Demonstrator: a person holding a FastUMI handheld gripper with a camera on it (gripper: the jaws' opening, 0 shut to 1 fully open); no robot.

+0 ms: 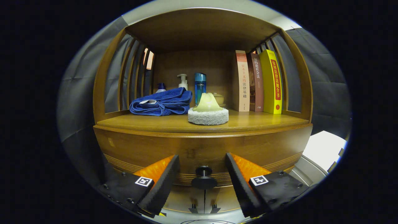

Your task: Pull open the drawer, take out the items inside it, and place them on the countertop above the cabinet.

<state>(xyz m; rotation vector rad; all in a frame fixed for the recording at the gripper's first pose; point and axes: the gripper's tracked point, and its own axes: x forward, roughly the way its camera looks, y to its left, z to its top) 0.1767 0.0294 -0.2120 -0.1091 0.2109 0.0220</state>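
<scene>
The claw (pixel 202 183) is spread wide, holding nothing, its fingers flanking the small round black drawer knob (pixel 204 178), which sits dead ahead between them on the closed wooden drawer front (pixel 155 149), just under the wooden desk (pixel 255 120).

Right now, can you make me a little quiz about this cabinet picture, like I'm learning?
1. True or false: the drawer is already pulled open.
2. What sits between the open fingers of the hand-held gripper?
A) the blue towel
B) the drawer knob
C) a book
3. How many books stand on the countertop?

Key
1. False: it looks closed.
2. B, and neither finger touches it.
3. Three, upright at one end.
</scene>
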